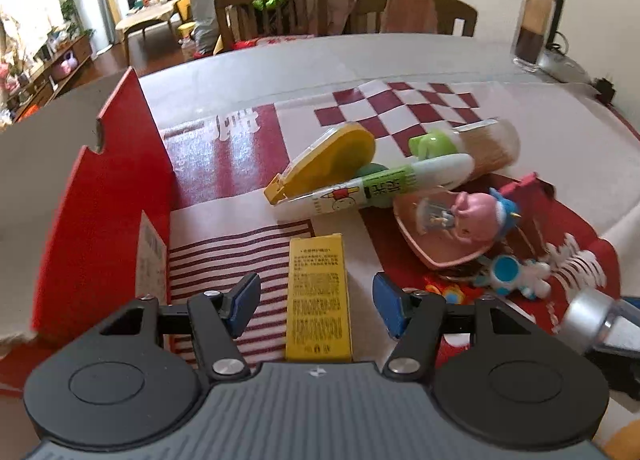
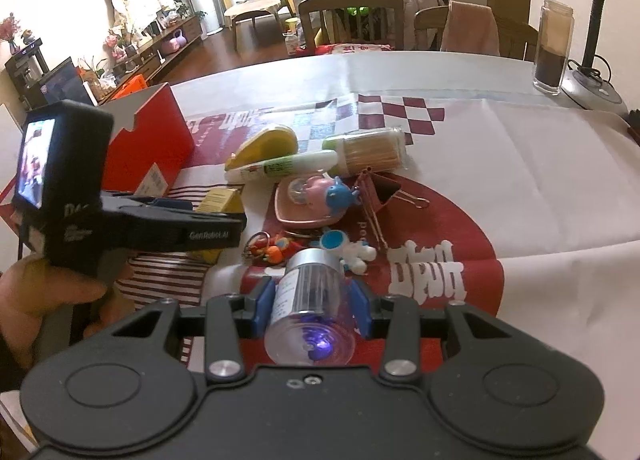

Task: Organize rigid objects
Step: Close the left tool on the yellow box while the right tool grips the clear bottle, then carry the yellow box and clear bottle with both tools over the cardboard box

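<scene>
My left gripper (image 1: 316,302) is open, its blue pads either side of a yellow box (image 1: 319,298) lying on the table, not touching it. My right gripper (image 2: 311,300) is shut on a clear bottle with a silver cap (image 2: 310,306), held above the table; the bottle also shows in the left wrist view (image 1: 592,318). A pile lies ahead: a yellow tape dispenser (image 1: 332,158), a white and green glue tube (image 1: 376,188), a toothpick jar (image 1: 486,150), a pink dish (image 1: 444,248) with a pig toy (image 1: 478,216), and a blue and white figure (image 1: 516,274).
An open red box (image 1: 108,220) stands at the left beside my left gripper. A binder clip (image 2: 384,190) and a keychain (image 2: 272,246) lie by the pile. A tall glass jar (image 2: 554,46) and a lamp base (image 2: 592,88) stand at the far right. Chairs line the far edge.
</scene>
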Demonstrator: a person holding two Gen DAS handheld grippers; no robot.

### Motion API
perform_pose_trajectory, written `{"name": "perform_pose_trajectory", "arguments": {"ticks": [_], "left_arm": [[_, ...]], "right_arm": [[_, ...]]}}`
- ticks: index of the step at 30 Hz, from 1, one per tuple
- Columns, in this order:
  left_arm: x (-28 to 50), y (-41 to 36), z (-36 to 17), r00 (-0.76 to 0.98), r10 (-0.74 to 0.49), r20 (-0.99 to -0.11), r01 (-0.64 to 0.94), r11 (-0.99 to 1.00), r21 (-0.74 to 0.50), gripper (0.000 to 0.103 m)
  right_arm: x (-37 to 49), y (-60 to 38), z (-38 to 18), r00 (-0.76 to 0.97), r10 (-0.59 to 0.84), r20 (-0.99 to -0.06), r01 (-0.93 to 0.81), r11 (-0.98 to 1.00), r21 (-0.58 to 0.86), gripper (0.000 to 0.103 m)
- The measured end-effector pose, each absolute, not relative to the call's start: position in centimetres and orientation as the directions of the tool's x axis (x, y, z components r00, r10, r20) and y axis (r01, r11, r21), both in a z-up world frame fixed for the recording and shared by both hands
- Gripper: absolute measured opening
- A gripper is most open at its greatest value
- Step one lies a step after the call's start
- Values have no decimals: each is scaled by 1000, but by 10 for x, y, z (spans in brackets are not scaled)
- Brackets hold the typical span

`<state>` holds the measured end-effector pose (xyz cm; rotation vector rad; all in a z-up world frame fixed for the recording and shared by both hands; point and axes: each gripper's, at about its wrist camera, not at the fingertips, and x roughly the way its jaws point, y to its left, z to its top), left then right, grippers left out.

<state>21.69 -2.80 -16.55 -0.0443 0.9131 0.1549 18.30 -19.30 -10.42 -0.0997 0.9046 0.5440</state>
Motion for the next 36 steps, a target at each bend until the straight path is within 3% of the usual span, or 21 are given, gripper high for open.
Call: {"name": "perform_pose_trajectory", "arguments": {"ticks": [5,17,36], "left_arm": [[223,-29,-174,585,126,-801,-148,988,47,32],[207,-29,-156,603,79,-794,-127,992,3,30],[124,31,-48,681,20,-732,-156,981,-118,30]], "right_arm": [[189,-195,-107,486,408,-773,-495,857,141,41],[188,-182,-91,496,441,-748,-526,838,145,40],[176,-102,-17,523,557,-645,-656,746,112,40]]}}
